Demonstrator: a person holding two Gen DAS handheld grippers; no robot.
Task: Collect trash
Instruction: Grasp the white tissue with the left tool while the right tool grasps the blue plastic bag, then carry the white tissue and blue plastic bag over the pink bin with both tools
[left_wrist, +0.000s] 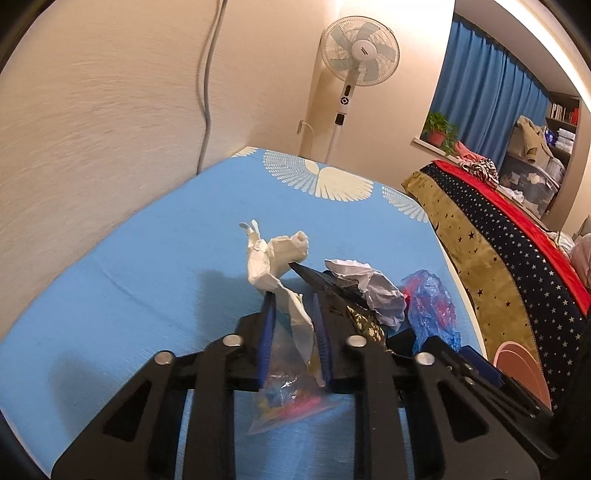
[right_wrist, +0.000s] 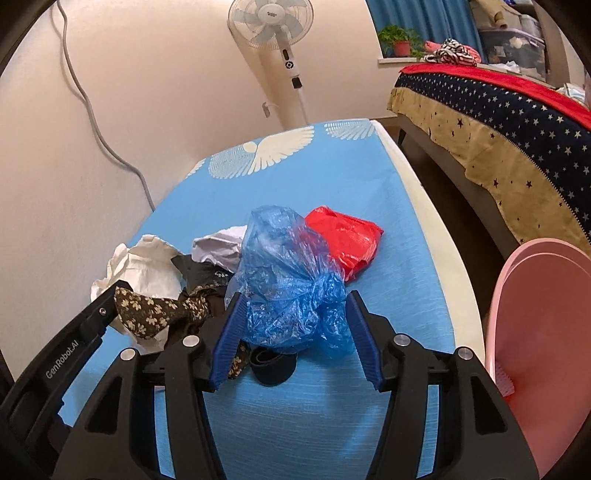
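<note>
- Two grippers work over a blue table (right_wrist: 314, 406) set against the wall.
- Left gripper (left_wrist: 291, 314): jaws narrow, pinching a white tissue (left_wrist: 273, 258) that stands up past the tips; a clear bag (left_wrist: 284, 398) lies on the table under them.
- Right gripper (right_wrist: 293, 314): jaws about half wide, with a blue bag (right_wrist: 288, 280) between the pads; I cannot tell whether they press on it.
- Crumpled paper (right_wrist: 221, 247) sits left of the blue bag, a red bag (right_wrist: 351, 240) just beyond on the right.
- Floral cloth (right_wrist: 147, 306) lies near left.
- Pink bin (right_wrist: 546, 332) stands at the right edge.
</note>
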